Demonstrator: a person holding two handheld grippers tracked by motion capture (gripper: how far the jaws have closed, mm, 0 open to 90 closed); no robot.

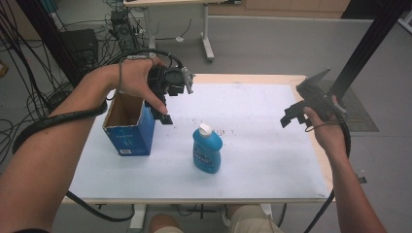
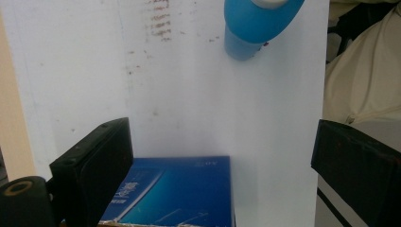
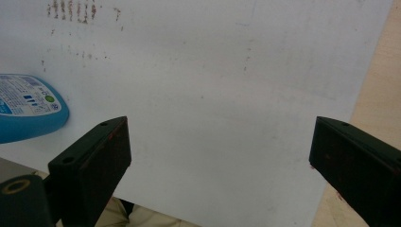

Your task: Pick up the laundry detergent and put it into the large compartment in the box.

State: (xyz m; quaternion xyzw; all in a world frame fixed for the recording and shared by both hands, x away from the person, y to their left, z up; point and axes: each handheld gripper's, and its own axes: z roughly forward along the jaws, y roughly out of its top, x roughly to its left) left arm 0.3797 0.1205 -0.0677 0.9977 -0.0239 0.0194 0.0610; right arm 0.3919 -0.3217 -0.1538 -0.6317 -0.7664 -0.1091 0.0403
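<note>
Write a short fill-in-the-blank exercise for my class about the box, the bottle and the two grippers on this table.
1. The bottle stands upright and has a ____ cap.
2. The box is open at the ____.
3. The left gripper hangs beside the box with its jaws ____.
4. The right gripper holds ____ between its jaws.

Missing words: white; top; open; nothing

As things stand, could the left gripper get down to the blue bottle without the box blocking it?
Probably yes. The left gripper hangs open over the near edge of the open blue box, and the blue bottle stands upright, apart from the box, with bare white table cover between them.
</note>
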